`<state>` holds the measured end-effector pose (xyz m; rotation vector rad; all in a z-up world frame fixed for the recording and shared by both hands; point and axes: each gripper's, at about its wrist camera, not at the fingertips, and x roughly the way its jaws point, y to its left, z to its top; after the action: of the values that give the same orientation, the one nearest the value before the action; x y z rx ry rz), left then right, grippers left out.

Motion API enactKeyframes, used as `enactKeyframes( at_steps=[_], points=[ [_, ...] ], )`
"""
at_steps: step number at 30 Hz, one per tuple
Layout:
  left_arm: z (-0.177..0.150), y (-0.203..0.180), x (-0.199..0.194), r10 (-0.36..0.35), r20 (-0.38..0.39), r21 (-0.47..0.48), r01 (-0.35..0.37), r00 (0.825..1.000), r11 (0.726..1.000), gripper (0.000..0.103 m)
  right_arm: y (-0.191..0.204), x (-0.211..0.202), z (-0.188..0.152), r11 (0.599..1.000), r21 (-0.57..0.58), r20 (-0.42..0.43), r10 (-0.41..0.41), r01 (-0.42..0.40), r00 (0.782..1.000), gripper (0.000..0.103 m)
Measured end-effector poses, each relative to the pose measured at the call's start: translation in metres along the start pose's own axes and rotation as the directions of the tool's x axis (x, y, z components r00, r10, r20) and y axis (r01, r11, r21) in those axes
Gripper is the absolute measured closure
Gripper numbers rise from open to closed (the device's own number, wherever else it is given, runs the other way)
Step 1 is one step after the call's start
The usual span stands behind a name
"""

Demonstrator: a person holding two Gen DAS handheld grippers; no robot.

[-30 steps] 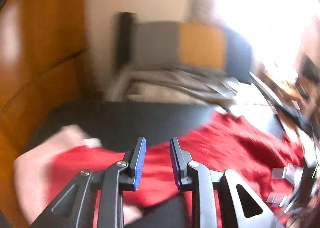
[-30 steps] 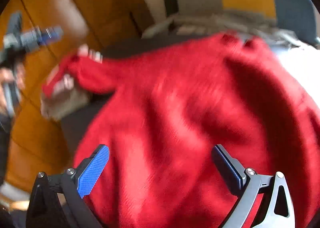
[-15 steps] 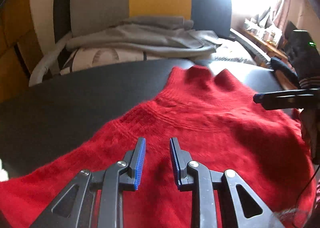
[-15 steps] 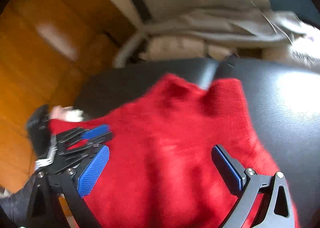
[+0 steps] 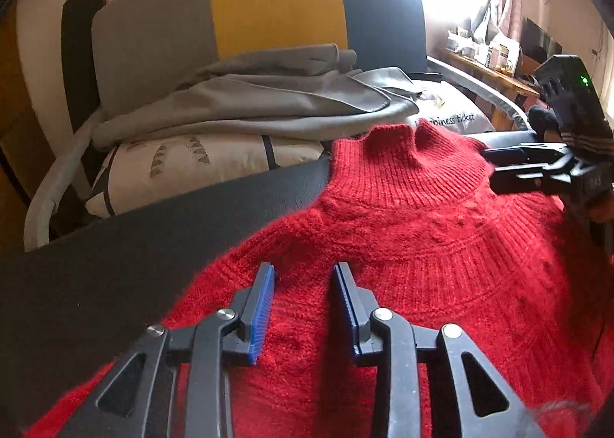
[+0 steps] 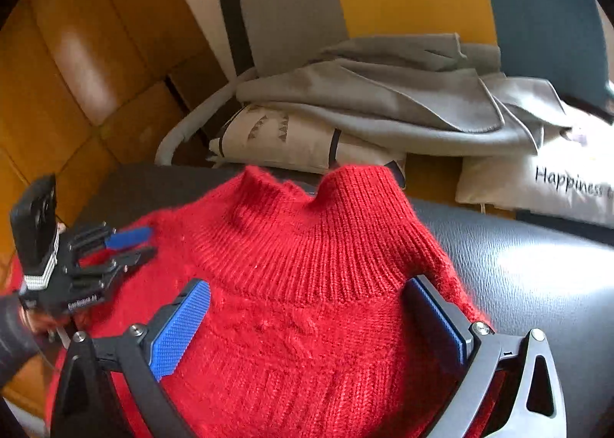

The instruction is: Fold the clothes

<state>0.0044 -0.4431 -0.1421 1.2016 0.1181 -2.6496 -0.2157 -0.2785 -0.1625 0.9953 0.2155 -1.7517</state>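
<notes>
Left wrist: left gripper (image 5: 305, 276) over red sweater (image 5: 441, 246) on the black table (image 5: 115, 246), fingers slightly apart, nothing pinched. Right wrist: right gripper (image 6: 307, 307) spread wide, straddling the collar (image 6: 326, 230); contact with knit unclear.

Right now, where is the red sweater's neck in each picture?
Left wrist view: the sweater's ribbed neck sits upper right of centre, beyond the left tool, next to the right tool coming in from the right edge.
Right wrist view: the neck is in the middle, just ahead of the open right tool.
Shared landmark: the grey cloth piled on the pillows behind the neck.
</notes>
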Motion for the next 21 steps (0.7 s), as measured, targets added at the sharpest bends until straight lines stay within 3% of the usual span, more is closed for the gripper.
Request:
enactKeyframes(
  at_steps=[4,6,10,15,19,21],
  points=[
    [0.002,-0.006,-0.015,0.059,-0.027,-0.019,-0.060,0.998,0.998,0.070,0.011,-0.005,0.004,0.998,-0.035,-0.085,-0.054,0.052,0.995,0.000],
    [-0.005,-0.008,-0.039,0.021,-0.001,-0.082,-0.021,1.000,0.996,0.070,0.023,-0.027,0.001,0.997,-0.049,-0.087,-0.059,0.055,0.994,0.000],
    [-0.030,-0.020,-0.093,-0.051,0.064,-0.165,0.061,0.997,0.984,0.070,0.050,-0.091,-0.022,0.996,-0.040,-0.056,0.077,-0.079,0.995,0.000],
    [-0.093,-0.046,-0.157,-0.118,0.084,-0.201,0.133,0.989,0.971,0.070,0.082,-0.176,-0.097,0.985,0.015,-0.057,0.174,-0.174,0.983,0.000],
    [-0.154,-0.069,-0.188,-0.156,0.030,-0.231,0.158,0.987,0.960,0.070,0.081,-0.214,-0.170,0.983,0.122,-0.081,0.149,-0.139,0.985,0.000],
    [-0.173,-0.075,-0.196,-0.139,0.005,-0.218,0.137,0.990,0.966,0.070,0.074,-0.223,-0.209,0.979,0.183,-0.105,0.108,-0.088,0.989,0.000]
  ],
)
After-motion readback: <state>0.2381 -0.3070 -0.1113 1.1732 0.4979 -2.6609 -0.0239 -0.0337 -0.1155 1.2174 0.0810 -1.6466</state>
